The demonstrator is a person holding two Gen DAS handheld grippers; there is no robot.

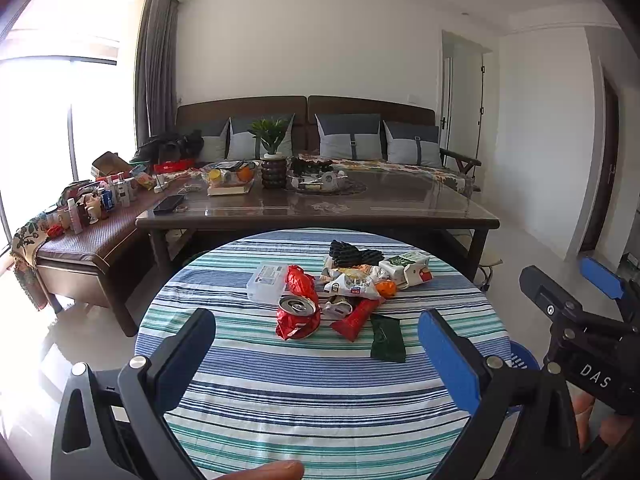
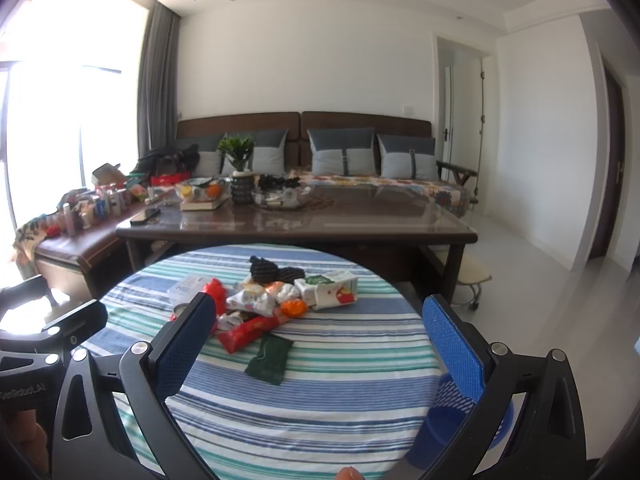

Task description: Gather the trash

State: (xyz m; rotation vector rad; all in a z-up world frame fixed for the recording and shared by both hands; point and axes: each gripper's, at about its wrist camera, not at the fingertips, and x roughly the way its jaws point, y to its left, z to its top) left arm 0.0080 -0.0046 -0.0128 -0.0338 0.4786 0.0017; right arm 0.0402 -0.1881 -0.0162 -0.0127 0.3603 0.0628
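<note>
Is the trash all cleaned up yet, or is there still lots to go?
Nothing looks cleaned up yet. The left gripper and right gripper are both open and hold nothing. Still piled on the striped table: the red can, a clear plastic box, crumpled wrappers, a red packet and a dark green packet. A blue bin sits beside the table.

Bare striped tablecloth (image 1: 320,392) lay open before the trash pile (image 1: 344,292), coffee table (image 1: 400,216) blocked behind

Bright daylight overexposes the left window (image 1: 60,80); fisheye edges curve.
</note>
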